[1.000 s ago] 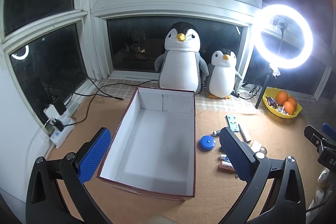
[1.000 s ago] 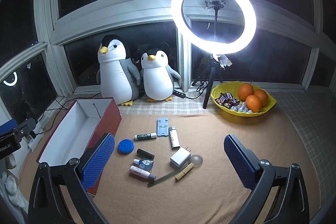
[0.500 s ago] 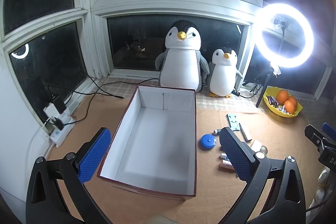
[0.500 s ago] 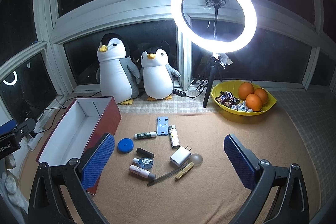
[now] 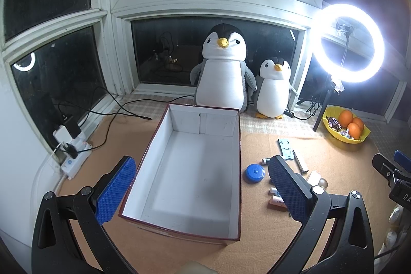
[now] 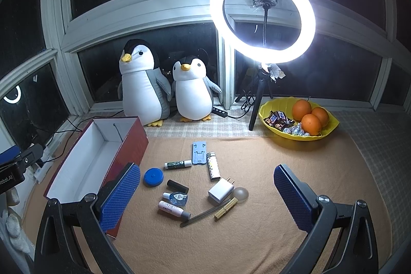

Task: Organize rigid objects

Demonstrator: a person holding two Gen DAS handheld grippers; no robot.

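A dark bay window backs an orange-covered tabletop (image 6: 257,235), lit by a ring light (image 6: 262,14) that stands just behind the work area – probably so the small things show clearly. The box (image 5: 195,166), white inside and red outside, lies open-topped and empty on the left, ready to take them. The things to sort lie in a loose cluster just right of it: a blue cap (image 6: 153,177) nearest the box, a glue stick (image 6: 177,164), lighter (image 6: 213,166), charger (image 6: 221,190), small bottles and a clip. The left hand-held gripper (image 5: 200,186) hovers over the box with its pads wide apart, holding nothing; the right hand-held gripper (image 6: 205,197) hangs above the cluster, likewise spread and empty – seemingly poised to pick first. Nothing is in the box yet, so sorting has not begun
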